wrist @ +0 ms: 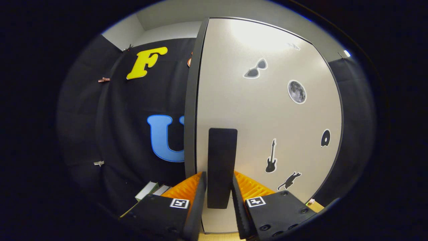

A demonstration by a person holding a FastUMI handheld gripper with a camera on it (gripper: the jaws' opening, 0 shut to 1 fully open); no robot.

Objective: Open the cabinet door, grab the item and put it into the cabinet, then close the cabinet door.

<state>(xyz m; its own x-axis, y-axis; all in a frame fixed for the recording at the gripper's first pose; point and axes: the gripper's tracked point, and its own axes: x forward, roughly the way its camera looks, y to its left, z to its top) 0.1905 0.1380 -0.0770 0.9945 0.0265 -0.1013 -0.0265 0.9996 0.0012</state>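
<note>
Gripper (219,201) fingers clamped on the black handle (222,167) of the white cabinet door (267,117), item not yet stowed

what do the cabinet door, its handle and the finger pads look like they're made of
Cabinet door: likely painted or laminated board, smooth satin white with a soft glare. Handle: matte black, plastic or coated metal, no shine; it sits between the fingers. Finger pads: orange, ribbed, probably rubber or soft plastic.
</note>
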